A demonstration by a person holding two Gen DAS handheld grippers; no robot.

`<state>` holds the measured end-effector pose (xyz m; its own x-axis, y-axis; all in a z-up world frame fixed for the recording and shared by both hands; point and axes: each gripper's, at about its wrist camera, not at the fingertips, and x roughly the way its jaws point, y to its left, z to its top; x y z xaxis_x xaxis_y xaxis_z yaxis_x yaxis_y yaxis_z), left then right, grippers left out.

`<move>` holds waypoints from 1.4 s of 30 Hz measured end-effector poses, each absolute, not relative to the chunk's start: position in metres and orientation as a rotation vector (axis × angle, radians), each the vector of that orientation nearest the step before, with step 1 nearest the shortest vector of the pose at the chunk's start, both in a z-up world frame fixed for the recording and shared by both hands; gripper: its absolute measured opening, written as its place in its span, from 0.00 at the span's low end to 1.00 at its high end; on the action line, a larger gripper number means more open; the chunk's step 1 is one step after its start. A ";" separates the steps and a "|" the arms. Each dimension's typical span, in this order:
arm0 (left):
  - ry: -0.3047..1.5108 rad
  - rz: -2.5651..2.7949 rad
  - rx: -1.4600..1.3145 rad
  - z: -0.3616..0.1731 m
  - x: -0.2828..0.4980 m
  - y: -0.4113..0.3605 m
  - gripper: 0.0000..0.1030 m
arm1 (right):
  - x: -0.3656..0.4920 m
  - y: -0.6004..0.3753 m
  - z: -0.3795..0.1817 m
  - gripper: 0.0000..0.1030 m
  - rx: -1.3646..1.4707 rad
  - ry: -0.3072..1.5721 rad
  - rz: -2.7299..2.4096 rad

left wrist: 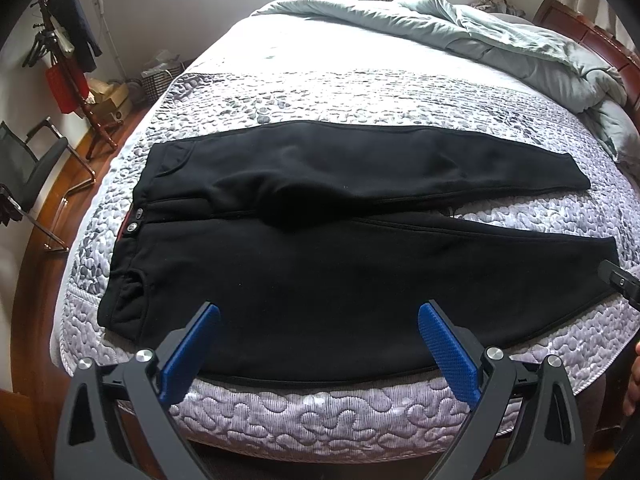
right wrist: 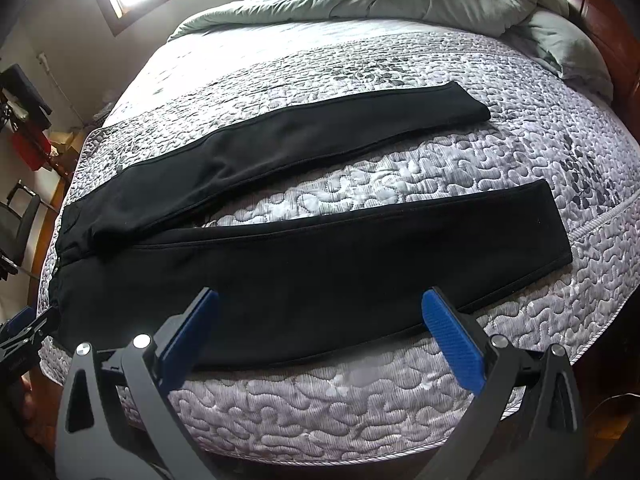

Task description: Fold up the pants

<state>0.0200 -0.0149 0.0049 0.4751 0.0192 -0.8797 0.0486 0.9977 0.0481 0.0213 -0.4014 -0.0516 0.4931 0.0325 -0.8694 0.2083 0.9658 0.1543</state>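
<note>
Both grippers (left wrist: 318,312) (right wrist: 320,300), jaws wide apart

Matt, perhaps fleecy pants (left wrist: 320,264) — quilted bedspread (left wrist: 340,420)

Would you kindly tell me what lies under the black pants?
The pants lie spread flat on a grey quilted bed cover, which shows all around them and between the two legs. Whatever sits directly beneath the fabric is covered.
</note>
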 end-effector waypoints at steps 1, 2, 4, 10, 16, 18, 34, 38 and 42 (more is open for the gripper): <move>1.076 -0.018 0.069 0.005 0.020 -0.015 0.96 | 0.021 -0.401 -0.052 0.97 0.254 1.053 -0.107; 1.076 -0.018 0.069 0.005 0.020 -0.015 0.96 | 0.020 -0.401 -0.052 0.97 0.254 1.052 -0.107; 1.076 -0.017 0.070 0.005 0.020 -0.015 0.96 | 0.021 -0.401 -0.052 0.97 0.253 1.052 -0.107; 1.076 -0.019 0.071 0.005 0.020 -0.015 0.96 | 0.021 -0.400 -0.052 0.97 0.250 1.049 -0.105; 1.076 -0.017 0.072 0.005 0.020 -0.015 0.96 | 0.023 -0.398 -0.053 0.97 0.249 1.052 -0.102; 1.079 -0.019 0.071 0.004 0.021 -0.015 0.96 | 0.025 -0.399 -0.054 0.97 0.245 1.050 -0.097; 1.124 -0.082 0.009 -0.025 0.164 -0.100 0.96 | 0.172 -0.586 -0.074 0.97 0.317 1.118 -0.139; 1.120 -0.117 -0.004 -0.032 0.203 -0.129 0.96 | 0.239 -0.644 -0.103 0.97 0.304 1.195 -0.184; 1.151 -0.175 -0.002 -0.044 0.233 -0.156 0.96 | 0.281 -0.671 -0.137 0.97 0.275 1.272 -0.167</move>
<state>0.2329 -0.1565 -0.0438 0.3953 -0.1395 -0.9079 0.1370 0.9863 -0.0919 0.2810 -0.6706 -0.1365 0.2881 0.0281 -0.9572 0.2747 0.9551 0.1107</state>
